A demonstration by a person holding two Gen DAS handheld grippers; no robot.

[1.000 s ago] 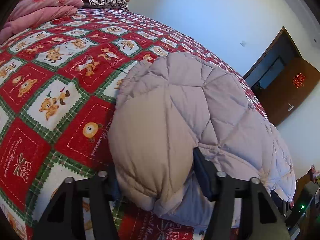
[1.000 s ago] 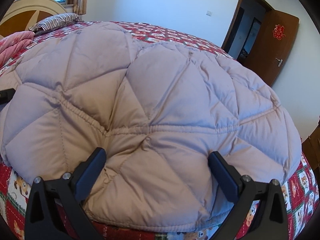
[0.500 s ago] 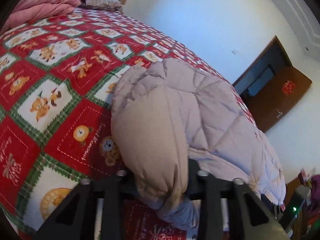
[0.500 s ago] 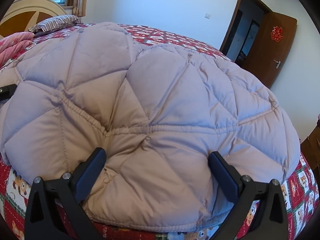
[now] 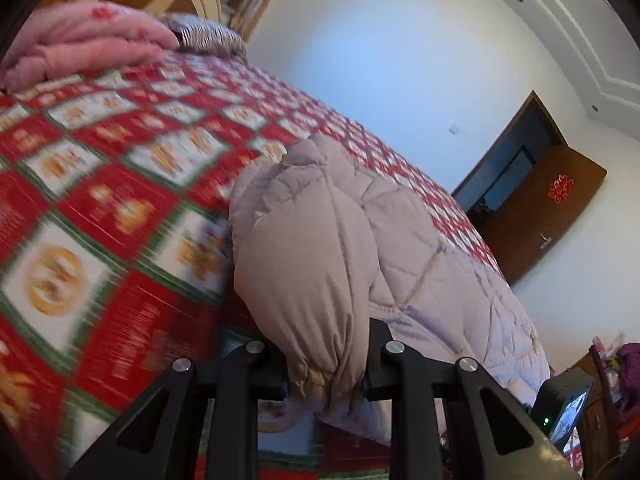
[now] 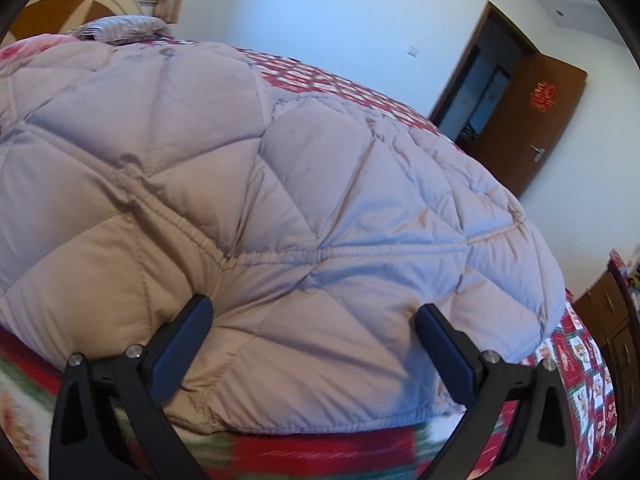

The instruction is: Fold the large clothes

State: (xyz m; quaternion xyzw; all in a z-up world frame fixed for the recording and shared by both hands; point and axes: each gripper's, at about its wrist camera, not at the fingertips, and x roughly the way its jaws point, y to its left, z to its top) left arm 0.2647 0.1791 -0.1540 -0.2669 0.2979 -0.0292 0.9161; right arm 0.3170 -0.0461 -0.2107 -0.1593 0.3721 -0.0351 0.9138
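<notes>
The quilted beige jacket [image 5: 360, 248] lay spread on the bed [image 5: 100, 184], over a red, white and green patterned bedspread. A bunched fold of it passed between the fingers of the left gripper [image 5: 326, 354], which had just been closing and now pinched that fold from both sides. In the right wrist view the jacket [image 6: 280, 208] filled most of the frame, bulging between the fingers of the right gripper [image 6: 316, 320]; these stood wide apart, their pads lying against the fabric without squeezing it. The left wrist view alone showed a pink blanket [image 5: 84, 44] and a striped pillow [image 5: 208, 36] at the head of the bed, and a small device with a lit screen [image 5: 566, 408] at lower right. Both views showed the brown door [image 6: 532, 120] standing open.
</notes>
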